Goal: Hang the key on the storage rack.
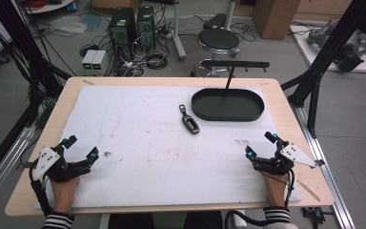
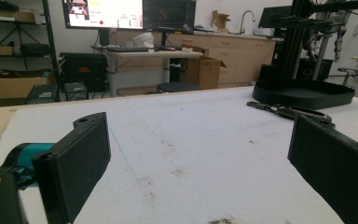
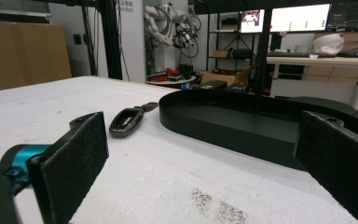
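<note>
1. A person sits at a wooden table (image 1: 286, 102) covered by a white foam sheet (image 1: 147, 143), striped sleeves entering from the near edge.
2. The left gripper (image 1: 81, 149) rests on the sheet at the near left corner, its jaws wide apart and holding nothing.
3. The right gripper (image 1: 261, 144) rests at the near right corner, its jaws also wide apart and empty.
4. Small dark smudges mark the sheet between them.
5. Farther on, right of centre, a dark key fob (image 1: 189, 119) lies flat on the sheet, well apart from both grippers.
6. Just beside it, to its right, sits a black oval tray (image 1: 227, 114) with a thin upright post (image 1: 228, 78) at its far rim carrying a crossbar.
7. Beyond the table stand a round stool (image 1: 218, 39), computer towers and cables on the floor.
</note>
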A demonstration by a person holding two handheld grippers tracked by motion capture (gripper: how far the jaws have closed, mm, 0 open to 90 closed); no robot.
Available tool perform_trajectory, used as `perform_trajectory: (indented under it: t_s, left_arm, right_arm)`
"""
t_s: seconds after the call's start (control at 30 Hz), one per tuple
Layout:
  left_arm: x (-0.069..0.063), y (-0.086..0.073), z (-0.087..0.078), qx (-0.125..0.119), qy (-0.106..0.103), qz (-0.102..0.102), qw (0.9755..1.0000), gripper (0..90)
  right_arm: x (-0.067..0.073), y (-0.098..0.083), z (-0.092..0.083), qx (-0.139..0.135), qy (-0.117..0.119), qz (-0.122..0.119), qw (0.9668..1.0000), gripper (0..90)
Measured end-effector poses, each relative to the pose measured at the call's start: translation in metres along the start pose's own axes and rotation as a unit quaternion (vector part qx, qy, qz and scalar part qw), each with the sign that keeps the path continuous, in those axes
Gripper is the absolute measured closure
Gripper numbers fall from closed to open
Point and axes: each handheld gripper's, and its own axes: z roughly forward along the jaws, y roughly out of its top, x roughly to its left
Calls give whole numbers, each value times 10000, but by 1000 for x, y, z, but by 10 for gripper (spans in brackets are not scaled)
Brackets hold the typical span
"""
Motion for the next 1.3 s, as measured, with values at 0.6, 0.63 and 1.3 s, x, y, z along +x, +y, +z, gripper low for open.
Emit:
perform_trajectory:
  t_s: [0.6, 0.63, 1.3]
  left_arm:
    - [0, 0, 0, 11, -7, -1, 10000, 62]
    - [0, 0, 0, 14, -6, -3, 10000, 62]
    - [0, 0, 1, 20, -6, -25, 10000, 62]
  right_arm:
    - [-2, 2, 2, 119, -56, 97, 9999, 20]
    - [-2, 4, 3, 208, -47, 155, 9997, 20]
    - [7, 108, 83, 1505, 842, -316, 9845, 20]
